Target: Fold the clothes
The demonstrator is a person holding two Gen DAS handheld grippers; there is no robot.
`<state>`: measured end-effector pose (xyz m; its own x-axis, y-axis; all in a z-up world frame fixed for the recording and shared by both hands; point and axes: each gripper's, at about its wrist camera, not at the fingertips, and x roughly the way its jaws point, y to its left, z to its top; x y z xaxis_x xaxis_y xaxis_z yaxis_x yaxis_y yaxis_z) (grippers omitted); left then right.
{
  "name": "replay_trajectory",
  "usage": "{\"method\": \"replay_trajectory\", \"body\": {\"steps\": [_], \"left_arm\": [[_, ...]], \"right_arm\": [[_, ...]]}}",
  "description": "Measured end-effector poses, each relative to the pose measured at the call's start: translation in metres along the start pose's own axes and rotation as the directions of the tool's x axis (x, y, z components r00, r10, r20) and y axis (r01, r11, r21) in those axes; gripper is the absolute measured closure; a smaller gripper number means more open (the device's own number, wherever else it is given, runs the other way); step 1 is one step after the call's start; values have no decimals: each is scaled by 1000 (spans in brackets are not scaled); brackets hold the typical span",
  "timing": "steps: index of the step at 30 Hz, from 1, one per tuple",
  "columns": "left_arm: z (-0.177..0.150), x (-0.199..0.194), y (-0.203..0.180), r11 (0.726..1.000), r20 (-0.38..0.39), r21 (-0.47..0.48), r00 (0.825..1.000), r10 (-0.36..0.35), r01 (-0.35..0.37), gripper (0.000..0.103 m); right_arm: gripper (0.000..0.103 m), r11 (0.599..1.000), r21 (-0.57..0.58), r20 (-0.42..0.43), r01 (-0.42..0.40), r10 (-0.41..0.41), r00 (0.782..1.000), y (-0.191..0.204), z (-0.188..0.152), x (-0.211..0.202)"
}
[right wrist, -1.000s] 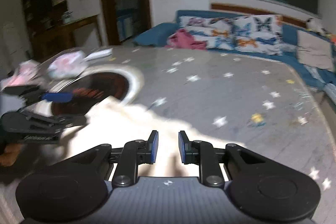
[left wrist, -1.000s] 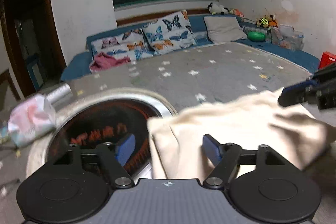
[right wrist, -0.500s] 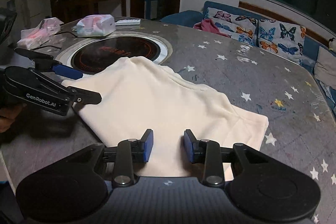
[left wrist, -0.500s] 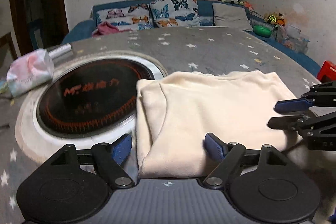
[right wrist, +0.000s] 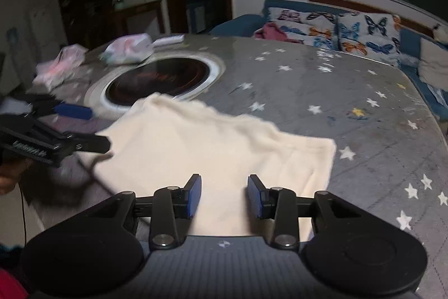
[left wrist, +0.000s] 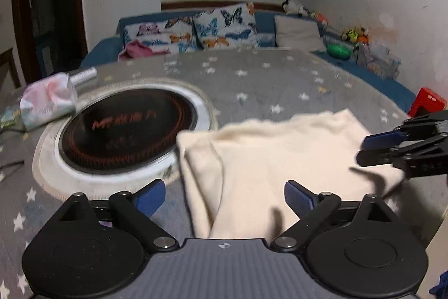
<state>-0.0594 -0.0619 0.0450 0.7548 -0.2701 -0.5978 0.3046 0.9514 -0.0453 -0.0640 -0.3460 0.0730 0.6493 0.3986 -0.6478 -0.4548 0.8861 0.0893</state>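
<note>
The left tool (left wrist: pixel 222 195) has just been opening and gapes wide, gripping nothing. The cream garment (left wrist: pixel 280 156) lies folded on the desk (left wrist: pixel 266 86) beside the cooktop (left wrist: pixel 126 128). The right tool (right wrist: pixel 224 195), its jaws just parted, is empty too, apparently releasing a finished fold.

Cream garment (left wrist: pixel 282 159): soft matt fleecy cloth. Cooktop (left wrist: pixel 126 128): glossy dark glass, metal rim. Table cover (right wrist: pixel 350 91): sheeny, star-printed. Gripper pads (right wrist: pixel 195 195): matt blue.

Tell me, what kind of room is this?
Probably a living room in someone's home. There's a blue sofa with butterfly cushions, and a table with a starry cover and a round cooktop built in.
</note>
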Motion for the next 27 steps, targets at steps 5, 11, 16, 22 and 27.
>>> {"method": "replay_trajectory", "body": {"steps": [5,11,16,22,27], "left_arm": [[10,2,-11,998,41,19,997,-62,61,4],[11,14,-20,993,25,42,994,-108,107,0],[7,24,-23,992,-6,45,993,-115,116,0],[0,36,-24,992,-51,44,992,-117,119,0],[-4,40,-21,992,-73,30,990,-119,121,0]], "right_arm": [[68,998,52,-11,23,-22,1000,-21,5,17],[75,987,143,-20,75,-73,997,-46,6,19],[77,993,84,25,79,-82,996,-34,21,16],[89,999,15,17,35,-35,999,-18,41,43],[92,996,27,-42,81,-80,996,-24,40,67]]}}
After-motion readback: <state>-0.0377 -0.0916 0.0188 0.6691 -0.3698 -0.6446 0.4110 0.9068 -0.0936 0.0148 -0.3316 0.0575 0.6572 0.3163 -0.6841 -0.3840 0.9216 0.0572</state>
